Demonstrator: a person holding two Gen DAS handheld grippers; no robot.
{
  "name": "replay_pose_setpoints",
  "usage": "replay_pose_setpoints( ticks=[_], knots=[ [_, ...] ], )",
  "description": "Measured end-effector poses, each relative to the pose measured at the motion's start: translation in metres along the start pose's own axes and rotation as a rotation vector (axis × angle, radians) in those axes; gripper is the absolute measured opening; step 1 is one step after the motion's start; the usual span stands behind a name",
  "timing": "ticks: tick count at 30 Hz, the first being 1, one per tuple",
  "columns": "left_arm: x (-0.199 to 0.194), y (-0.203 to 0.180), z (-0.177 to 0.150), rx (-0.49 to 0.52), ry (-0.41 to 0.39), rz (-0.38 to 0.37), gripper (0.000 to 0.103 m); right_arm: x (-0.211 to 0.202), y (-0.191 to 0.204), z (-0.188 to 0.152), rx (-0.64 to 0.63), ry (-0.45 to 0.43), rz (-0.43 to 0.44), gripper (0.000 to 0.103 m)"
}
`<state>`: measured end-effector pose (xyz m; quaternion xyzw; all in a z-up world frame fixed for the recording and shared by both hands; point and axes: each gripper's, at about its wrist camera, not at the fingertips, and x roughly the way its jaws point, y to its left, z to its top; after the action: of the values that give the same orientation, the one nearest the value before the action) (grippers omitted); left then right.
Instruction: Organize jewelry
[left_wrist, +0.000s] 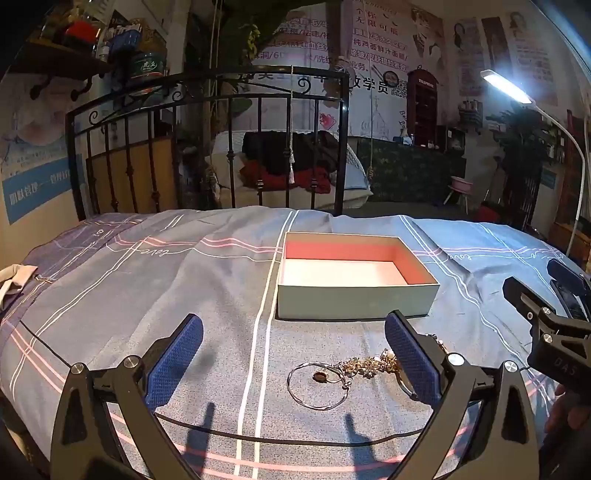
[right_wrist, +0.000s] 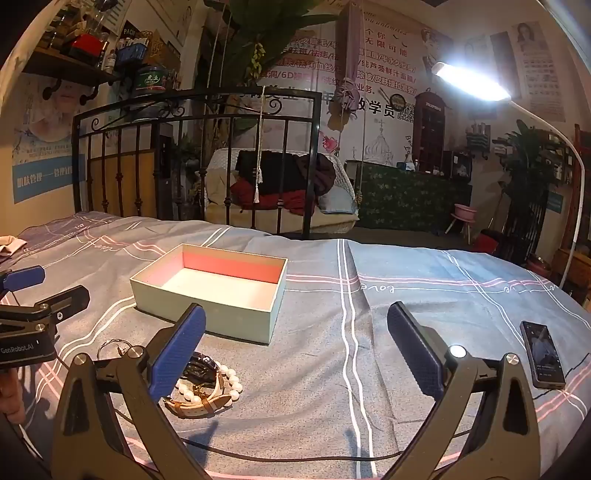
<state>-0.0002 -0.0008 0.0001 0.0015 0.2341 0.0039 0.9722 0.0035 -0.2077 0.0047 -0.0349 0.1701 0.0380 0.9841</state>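
An open pale green box (left_wrist: 354, 295) with a pink and white inside lies empty on the bed; it also shows in the right wrist view (right_wrist: 207, 306). In the left wrist view a silver bangle (left_wrist: 295, 391), a small ring (left_wrist: 320, 376) and a gold chain (left_wrist: 365, 365) lie between my open left gripper (left_wrist: 293, 350) fingers. In the right wrist view a pearl bracelet (right_wrist: 229, 380), a dark bangle (right_wrist: 201, 367) and a tan strap watch (right_wrist: 199, 404) lie by the left finger of my open right gripper (right_wrist: 295, 343). Both grippers are empty.
A blue-grey plaid bedsheet (left_wrist: 184, 280) covers the bed. A black phone (right_wrist: 542, 354) lies at the right with a cable (right_wrist: 295, 458) running across the front. A black iron bed frame (left_wrist: 207, 147) stands behind. A lit lamp (right_wrist: 469, 81) hangs at the right.
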Motion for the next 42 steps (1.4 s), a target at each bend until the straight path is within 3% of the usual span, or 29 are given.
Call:
replay_pose_setpoints(
  ticks=[42],
  knots=[
    [0.004,-0.004,-0.002,-0.004,0.005,-0.003,0.096,-0.018,-0.004,0.002,0.028,-0.036,0.018,0.097]
  ],
)
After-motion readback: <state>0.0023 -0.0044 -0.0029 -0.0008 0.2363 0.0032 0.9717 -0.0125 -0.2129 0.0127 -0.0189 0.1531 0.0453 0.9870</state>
